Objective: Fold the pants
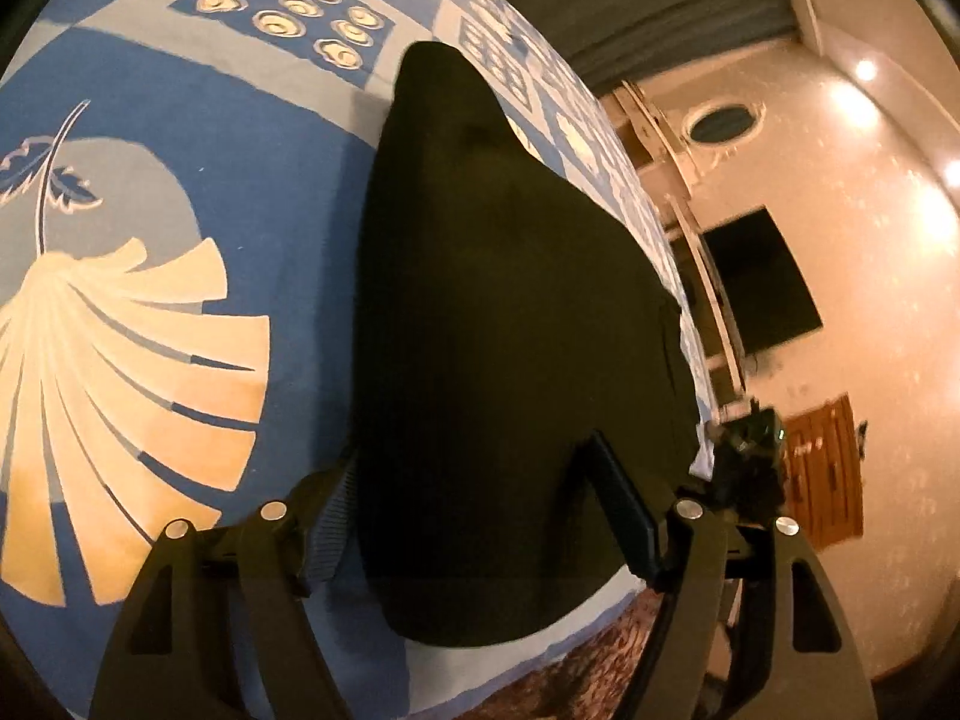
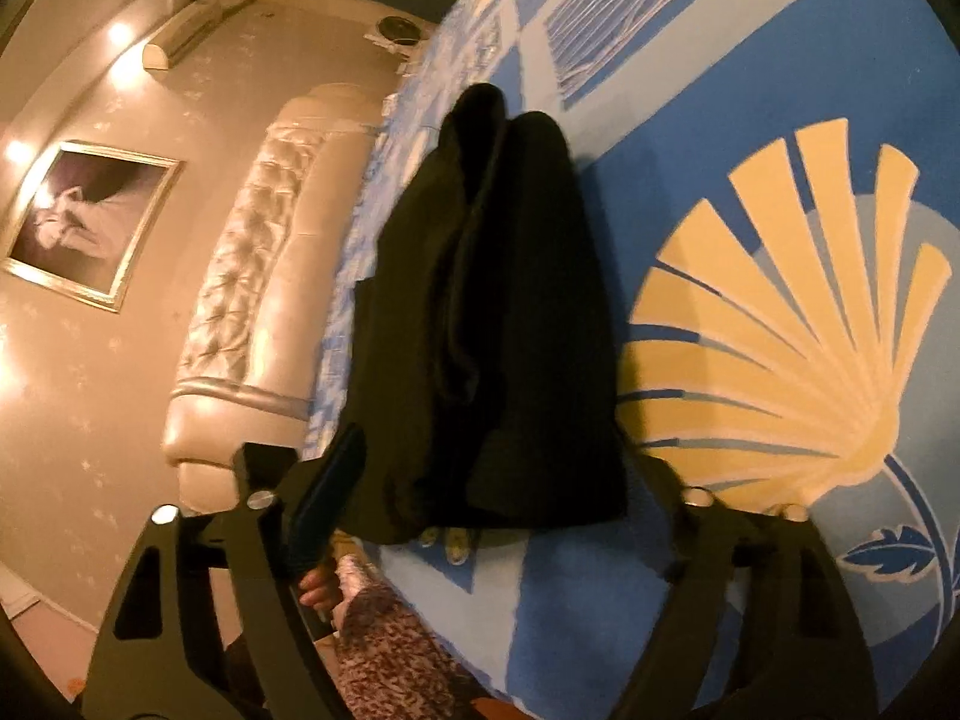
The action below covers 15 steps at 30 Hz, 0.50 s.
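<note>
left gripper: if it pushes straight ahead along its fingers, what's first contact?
Most likely the black pants. They lie on the blue patterned bedspread directly ahead, filling the gap between the open fingers of the left gripper. Depth is unclear, so whether fabric already touches the pads can't be told.

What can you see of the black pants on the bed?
The pants are plain black, matte cloth, lying on the blue patterned bedspread near the bed's edge. In the right wrist view they look folded lengthwise, two long layers side by side with a crease between. Each gripper's open fingers straddle one end; no grip is visible.
</note>
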{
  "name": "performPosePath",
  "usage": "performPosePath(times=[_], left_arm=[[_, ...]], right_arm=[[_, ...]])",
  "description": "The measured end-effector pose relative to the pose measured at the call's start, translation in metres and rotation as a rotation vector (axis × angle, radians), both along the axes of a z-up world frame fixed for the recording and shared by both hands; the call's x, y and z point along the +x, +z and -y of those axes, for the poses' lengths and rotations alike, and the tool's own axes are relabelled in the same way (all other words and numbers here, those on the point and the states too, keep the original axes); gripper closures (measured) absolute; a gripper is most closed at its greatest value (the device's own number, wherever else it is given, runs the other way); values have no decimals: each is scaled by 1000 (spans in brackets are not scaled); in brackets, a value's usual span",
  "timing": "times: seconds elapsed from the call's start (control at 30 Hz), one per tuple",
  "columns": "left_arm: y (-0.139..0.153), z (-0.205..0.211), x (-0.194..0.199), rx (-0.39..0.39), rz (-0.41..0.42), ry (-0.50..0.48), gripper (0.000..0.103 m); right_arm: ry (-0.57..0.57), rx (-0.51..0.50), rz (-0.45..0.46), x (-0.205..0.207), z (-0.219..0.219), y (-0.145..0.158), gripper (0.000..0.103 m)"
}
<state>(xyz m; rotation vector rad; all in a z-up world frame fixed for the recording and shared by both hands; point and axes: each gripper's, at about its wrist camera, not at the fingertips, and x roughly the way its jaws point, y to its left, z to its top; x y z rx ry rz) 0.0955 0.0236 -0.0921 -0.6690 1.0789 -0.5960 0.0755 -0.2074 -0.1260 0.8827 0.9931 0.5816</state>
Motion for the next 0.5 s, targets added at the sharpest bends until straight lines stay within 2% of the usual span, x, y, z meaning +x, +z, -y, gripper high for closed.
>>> performPosePath(times=[0.03, 0.13, 0.23, 0.33, 0.5], left_arm=[[0, 0, 0, 0, 4, 18, 32], [3, 6, -1, 70, 23, 33, 46], [11, 13, -1, 119, 40, 32, 54], [19, 18, 1, 134, 39, 30, 61], [15, 13, -2, 124, 28, 19, 62]], right_arm=[[-7, -12, -19, 0, 0, -3, 56], [-16, 19, -22, -7, 1, -8, 66], [-22, 27, -18, -11, -1, -6, 71], [-24, 19, -14, -12, -1, -2, 73], [-26, 20, -29, -21, -3, 0, 75]])
